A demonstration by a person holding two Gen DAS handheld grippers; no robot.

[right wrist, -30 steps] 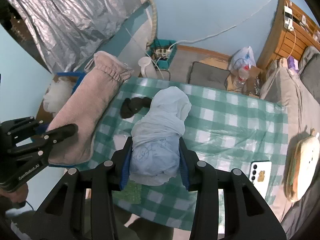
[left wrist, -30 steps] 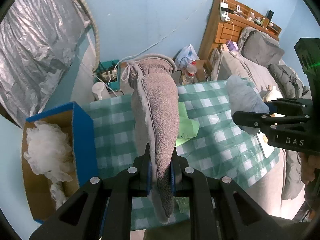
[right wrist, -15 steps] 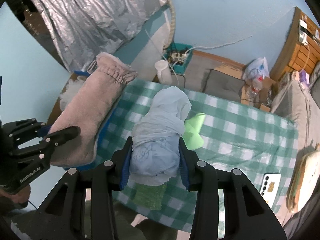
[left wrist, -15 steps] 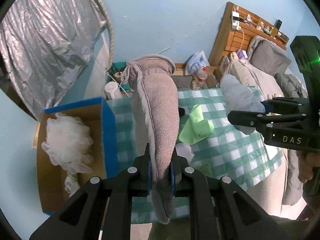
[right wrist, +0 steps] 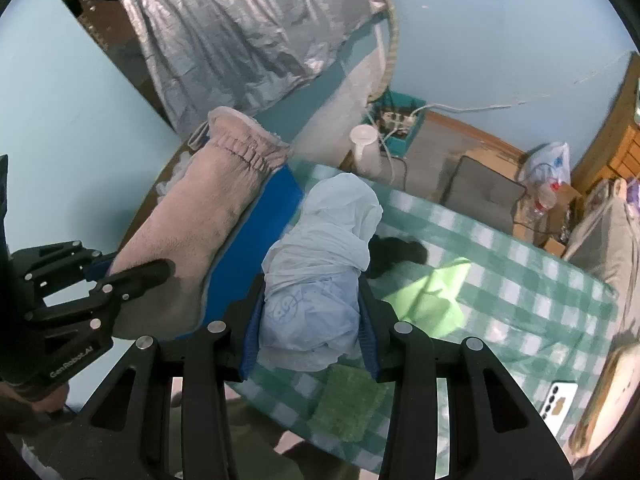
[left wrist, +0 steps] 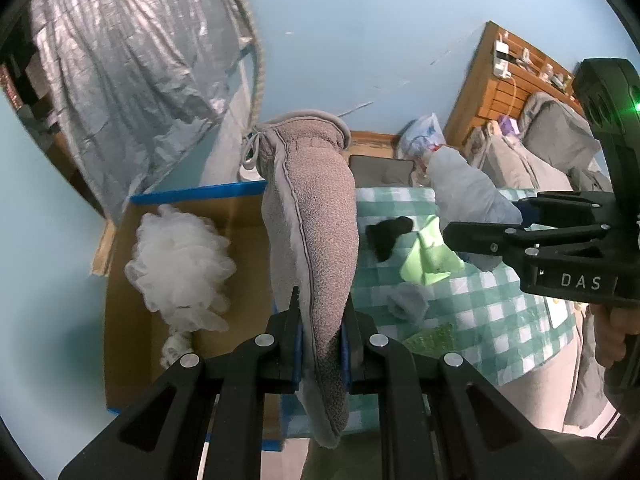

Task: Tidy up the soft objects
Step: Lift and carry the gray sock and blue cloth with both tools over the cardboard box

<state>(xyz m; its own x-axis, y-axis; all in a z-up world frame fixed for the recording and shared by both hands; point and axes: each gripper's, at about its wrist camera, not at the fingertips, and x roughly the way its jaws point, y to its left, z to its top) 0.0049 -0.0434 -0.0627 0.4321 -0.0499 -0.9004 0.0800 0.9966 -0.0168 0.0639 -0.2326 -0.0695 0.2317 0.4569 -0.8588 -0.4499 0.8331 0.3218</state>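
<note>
My left gripper (left wrist: 321, 326) is shut on a long pinkish-grey fleece pouch with a drawstring (left wrist: 310, 216), held in the air over the blue-rimmed cardboard box (left wrist: 188, 196). A white mesh bath puff (left wrist: 180, 260) lies inside the box. My right gripper (right wrist: 310, 312) is shut on a pale blue-white bundle of thin plastic (right wrist: 320, 256), held above the left end of the green checked table (right wrist: 500, 264). On that cloth lie a black item (right wrist: 394, 250), a light green cloth (right wrist: 432, 296), a green scouring pad (right wrist: 348, 404) and a small grey piece (left wrist: 408, 304).
A silver foil sheet (right wrist: 240, 32) hangs on the wall behind the box. A white jug (right wrist: 366, 146) and a power strip in a teal tray (right wrist: 396, 120) stand on the floor. A phone (right wrist: 560, 398) lies at the table's right end. Bedding and a wooden headboard (left wrist: 516, 76) fill the right.
Both grippers have carried their loads leftward and slightly up, toward the box. The pouch now hangs over the box, and the box fills more of both views.
</note>
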